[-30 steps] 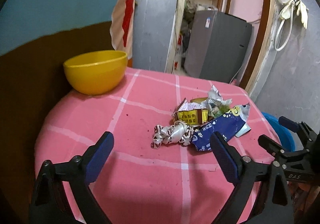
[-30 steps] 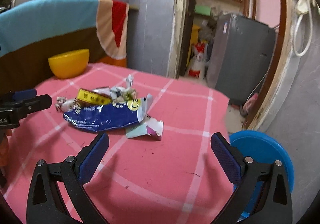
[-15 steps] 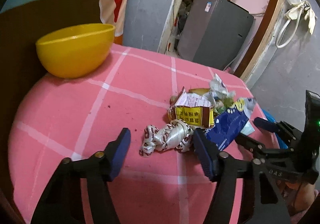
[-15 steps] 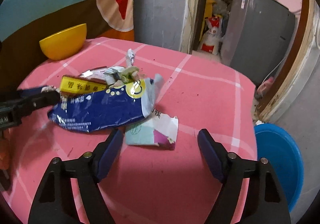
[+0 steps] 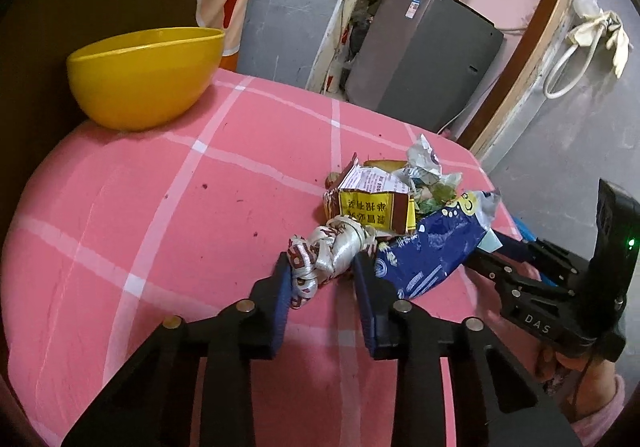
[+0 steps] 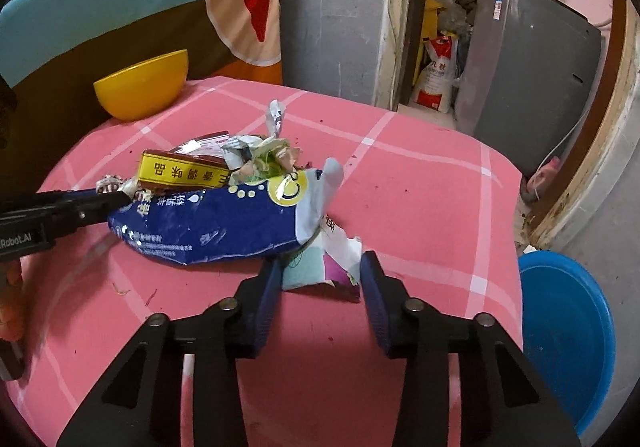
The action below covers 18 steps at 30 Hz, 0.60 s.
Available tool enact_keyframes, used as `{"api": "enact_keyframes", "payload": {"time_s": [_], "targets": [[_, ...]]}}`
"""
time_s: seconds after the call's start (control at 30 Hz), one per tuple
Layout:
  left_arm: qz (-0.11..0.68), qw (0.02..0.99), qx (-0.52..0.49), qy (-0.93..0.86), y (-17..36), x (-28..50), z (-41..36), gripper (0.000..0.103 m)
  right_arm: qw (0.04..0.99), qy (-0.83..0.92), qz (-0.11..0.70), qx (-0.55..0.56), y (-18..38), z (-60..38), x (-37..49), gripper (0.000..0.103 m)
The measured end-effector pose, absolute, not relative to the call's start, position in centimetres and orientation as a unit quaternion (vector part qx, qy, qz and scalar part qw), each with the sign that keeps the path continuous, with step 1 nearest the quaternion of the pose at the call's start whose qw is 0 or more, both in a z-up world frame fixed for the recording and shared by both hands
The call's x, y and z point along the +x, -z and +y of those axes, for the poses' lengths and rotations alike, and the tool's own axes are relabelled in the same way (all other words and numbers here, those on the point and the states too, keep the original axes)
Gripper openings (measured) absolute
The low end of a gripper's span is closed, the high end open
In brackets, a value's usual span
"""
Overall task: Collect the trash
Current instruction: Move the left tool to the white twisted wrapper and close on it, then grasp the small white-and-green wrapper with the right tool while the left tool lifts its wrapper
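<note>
Both jaws only straddle their scraps, left hand-held gripper (image 5: 320,279) around the ribbon wad (image 5: 330,251), right hand-held gripper (image 6: 320,283) around the torn wrapper (image 6: 320,267), so thin stuff might slip out.

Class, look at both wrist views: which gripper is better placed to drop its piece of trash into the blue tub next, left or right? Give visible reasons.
Right, probably. The right gripper brackets the torn paper scrap at the table edge nearest the blue tub. The left gripper brackets the white ribbon, with the trash pile between it and the tub.

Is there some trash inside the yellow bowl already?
No, in the left wrist view the yellow bowl looks empty inside, and the trash pile lies apart on the pink cloth.
</note>
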<state>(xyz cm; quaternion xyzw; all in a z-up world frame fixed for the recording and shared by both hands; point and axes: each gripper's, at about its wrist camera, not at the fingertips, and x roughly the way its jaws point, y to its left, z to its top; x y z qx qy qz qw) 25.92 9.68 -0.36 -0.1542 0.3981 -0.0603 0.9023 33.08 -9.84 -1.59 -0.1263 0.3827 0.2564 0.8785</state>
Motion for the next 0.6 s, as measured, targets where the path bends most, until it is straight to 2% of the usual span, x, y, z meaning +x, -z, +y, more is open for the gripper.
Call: {"api": "enact_keyframes", "payload": {"time_s": [0.17,0.27,0.43,0.6], "targets": [[0.397,0.900,-0.169,0.056,0.0,25.2,9.9,0.016,0.881,-0.258,0.379,-0.116,1.5,-10.4,32.5,0.029],[0.391,0.903,-0.168,0.058,-0.2,24.4,9.9,0.015,0.884,-0.257,0.376,-0.107,1.4,-11.1,31.7,0.027],[0.385,0.906,-0.163,0.063,-0.1,23.3,9.2,0.012,0.894,-0.246,0.360,-0.106,1.3,-12.5,30.1,0.016],[0.375,0.909,-0.171,0.059,-0.7,21.9,8.7,0.011,0.899,-0.247,0.350,-0.089,1.3,-13.9,28.6,0.014]]}}
